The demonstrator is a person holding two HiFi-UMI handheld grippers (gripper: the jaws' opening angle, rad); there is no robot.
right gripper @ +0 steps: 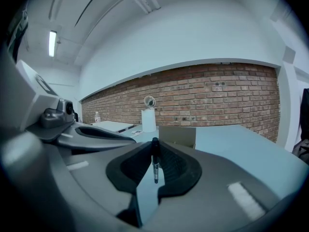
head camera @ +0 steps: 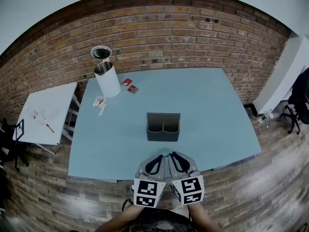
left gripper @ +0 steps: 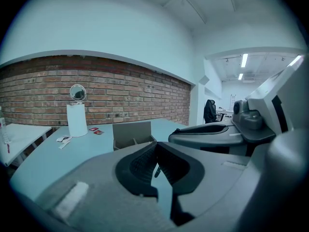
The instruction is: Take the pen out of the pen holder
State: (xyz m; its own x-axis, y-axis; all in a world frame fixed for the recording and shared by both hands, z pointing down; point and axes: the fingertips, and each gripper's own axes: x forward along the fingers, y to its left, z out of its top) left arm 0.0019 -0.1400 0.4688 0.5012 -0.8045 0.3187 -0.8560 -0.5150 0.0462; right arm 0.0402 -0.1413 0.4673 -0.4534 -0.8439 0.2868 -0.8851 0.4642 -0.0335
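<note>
A grey two-compartment pen holder (head camera: 163,127) stands in the middle of the light blue table (head camera: 212,110); both compartments look empty from above. It also shows ahead of both grippers, as the pen holder (left gripper: 131,134) (right gripper: 177,136). My right gripper (head camera: 173,154) (right gripper: 155,144) hovers over the table's front edge, shut on a slim black pen (right gripper: 155,161) that hangs upright between its pads. Close beside it on the left, my left gripper (head camera: 161,156) (left gripper: 154,146) is shut, its tips meeting. A small dark sliver (left gripper: 157,171) shows in the gap below them; I cannot tell what it is.
A white cylinder (head camera: 107,79) with a round mirror (head camera: 101,52) behind it stands at the table's far left corner, with red packets (head camera: 129,85) and paper scraps (head camera: 100,102) nearby. A white side table (head camera: 46,112) stands to the left, a brick wall (head camera: 183,33) behind.
</note>
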